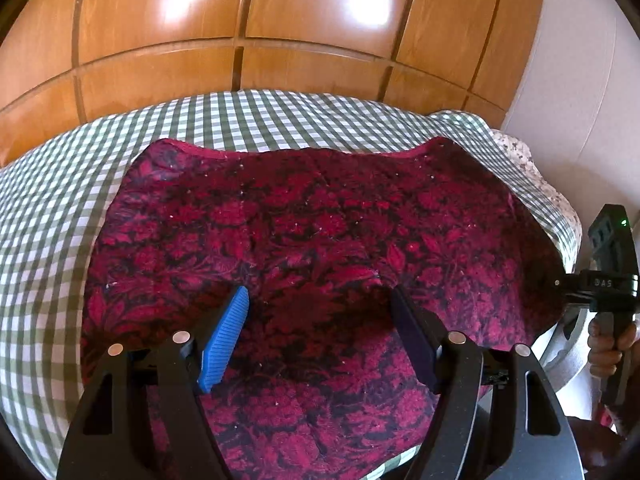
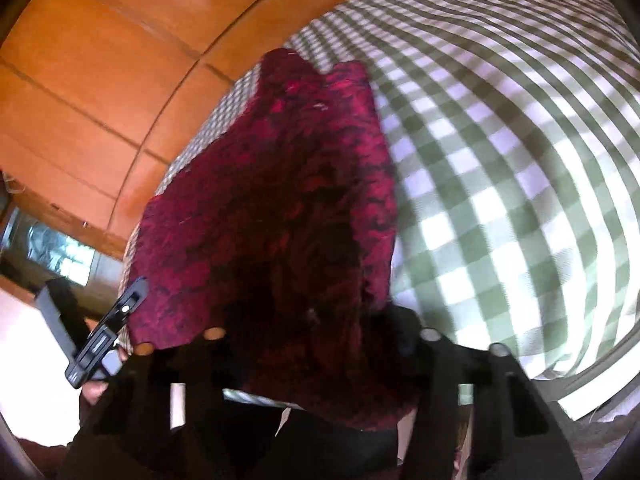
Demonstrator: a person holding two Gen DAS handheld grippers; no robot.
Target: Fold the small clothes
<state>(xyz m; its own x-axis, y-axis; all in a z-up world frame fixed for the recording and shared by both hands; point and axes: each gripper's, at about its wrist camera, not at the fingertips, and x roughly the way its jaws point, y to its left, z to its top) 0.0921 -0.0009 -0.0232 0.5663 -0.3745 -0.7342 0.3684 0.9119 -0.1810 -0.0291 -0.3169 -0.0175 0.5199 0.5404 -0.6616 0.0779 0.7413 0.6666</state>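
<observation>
A dark red garment point(image 1: 304, 232) with a black leaf pattern lies spread on a green-and-white checked bed cover point(image 1: 52, 200). My left gripper point(image 1: 318, 320) hovers over its near middle, open, with the blue pad point(image 1: 224, 340) and the dark pad point(image 1: 412, 344) wide apart and nothing between them. In the right wrist view the red garment point(image 2: 280, 208) rises off the cover and drapes over my right gripper point(image 2: 304, 320), hiding its fingertips. The cloth is bunched between the jaws, which look shut on it. From the left wrist view the right gripper point(image 1: 612, 280) sits at the garment's right edge, held by a hand point(image 1: 608, 356).
A wooden wardrobe point(image 1: 240, 20) with panelled doors stands behind the bed. A white wall point(image 1: 580, 80) is at the right. A flowered pillow or cloth point(image 1: 532, 168) pokes out at the bed's right corner. The left gripper's body point(image 2: 104, 344) shows at the lower left of the right wrist view.
</observation>
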